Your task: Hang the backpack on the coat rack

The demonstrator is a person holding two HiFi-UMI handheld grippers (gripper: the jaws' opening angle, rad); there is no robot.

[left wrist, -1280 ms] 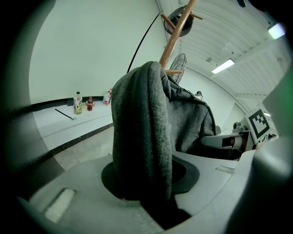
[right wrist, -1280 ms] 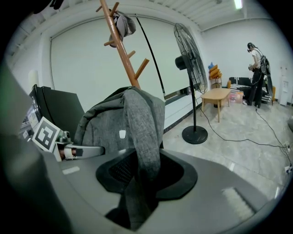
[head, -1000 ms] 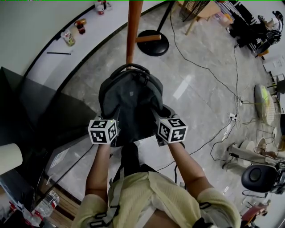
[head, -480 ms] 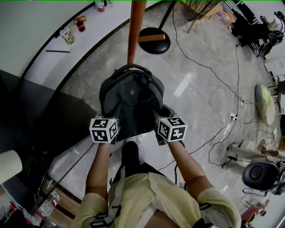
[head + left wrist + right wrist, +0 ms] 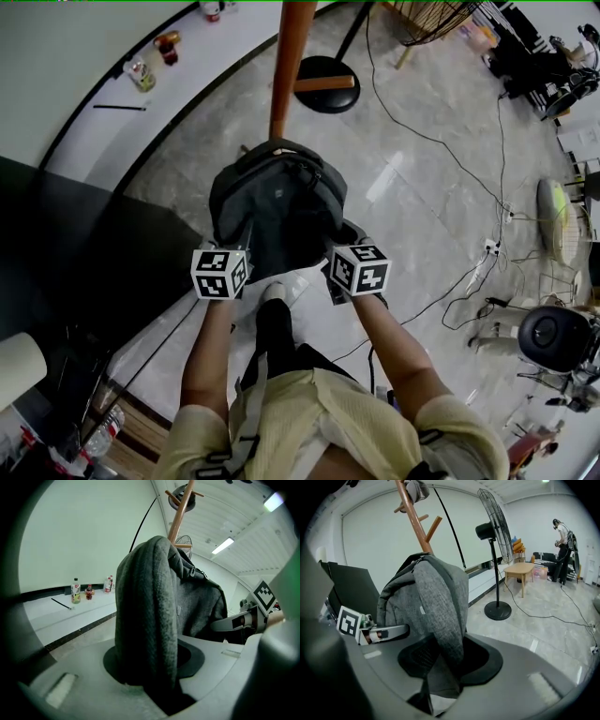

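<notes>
I see the tall brown wooden coat rack. The dark grey fabric backpack is held up close by its pole, below the pegs. My right gripper clamps its shoulder fabric. My left gripper jaws are opening, with fabric pinched between them.

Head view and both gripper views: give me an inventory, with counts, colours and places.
backpack: one, grey, mid-frame, held aloft
coat rack: one, brown wood, behind backpack
fan: one, black, beyond rack
bottles: several, on white ledge
cables: black, across floor at right
table: one, wooden, far right
left gripper: jaws opening, backpack fabric between them
right gripper: closed on backpack fabric
forearms: two, bare, bottom
</notes>
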